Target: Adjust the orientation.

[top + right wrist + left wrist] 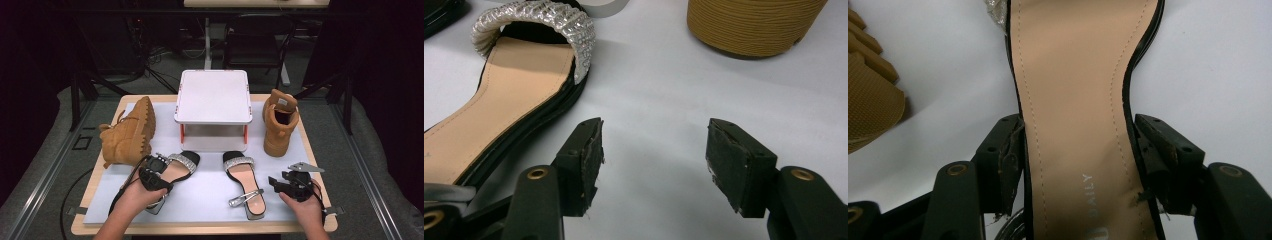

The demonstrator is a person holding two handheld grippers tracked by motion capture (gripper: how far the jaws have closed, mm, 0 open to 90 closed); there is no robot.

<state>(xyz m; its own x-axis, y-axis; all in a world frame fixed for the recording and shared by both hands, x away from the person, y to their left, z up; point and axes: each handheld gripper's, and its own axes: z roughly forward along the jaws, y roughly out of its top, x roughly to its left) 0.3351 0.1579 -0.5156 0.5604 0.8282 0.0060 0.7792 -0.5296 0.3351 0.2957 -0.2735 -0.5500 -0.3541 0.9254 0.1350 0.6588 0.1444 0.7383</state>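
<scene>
Left gripper view shows my left gripper (1078,160) straddling the left sandal's (1078,75) sole on the surface, jaws not visibly clamped, so lifting remains, while my right gripper (654,160) waits wide and empty beside the other sandal (519,95).

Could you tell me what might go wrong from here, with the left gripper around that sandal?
The left hand-held gripper straddles the left sandal's narrow waist; a thin edge grip might let it twist or slip. The tan boot on its side lies close by, so lifting could nudge it. The sandal's loose strap may snag.
</scene>
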